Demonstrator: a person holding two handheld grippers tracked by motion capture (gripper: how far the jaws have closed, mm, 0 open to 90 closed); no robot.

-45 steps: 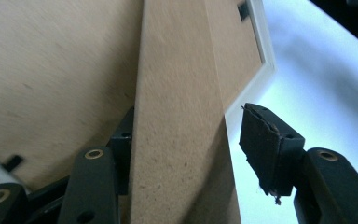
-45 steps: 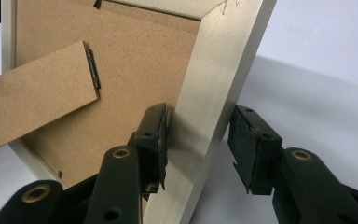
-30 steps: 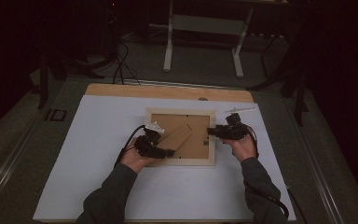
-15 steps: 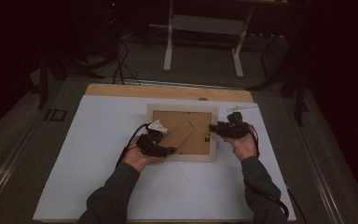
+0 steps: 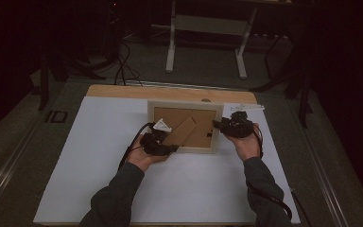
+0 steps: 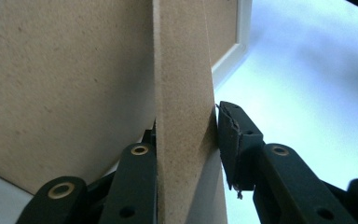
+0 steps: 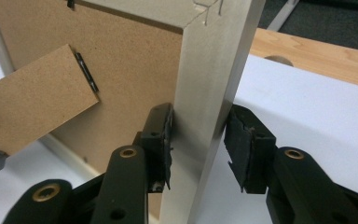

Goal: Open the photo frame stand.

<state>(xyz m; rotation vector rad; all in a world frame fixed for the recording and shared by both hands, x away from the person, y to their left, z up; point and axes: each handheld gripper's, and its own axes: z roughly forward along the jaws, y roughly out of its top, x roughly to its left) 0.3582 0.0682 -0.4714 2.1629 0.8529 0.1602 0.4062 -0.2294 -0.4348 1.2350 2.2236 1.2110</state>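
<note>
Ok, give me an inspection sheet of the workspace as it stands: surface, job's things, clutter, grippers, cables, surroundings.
Surface: white sheet over a wooden table.
Job's things: picture frame, back side up; its brown stand flap is swung out.
Clutter: small white item beyond the frame's right corner, too small to identify.
Grippers: left hand-held gripper straddles the stand flap, jaws just been closing; right hand-held gripper straddles the frame's right rail, jaws also closing, right pad still off the wood.
Cables: one trails from each gripper along the forearms.
Surroundings: dark floor, white desk legs behind.
</note>
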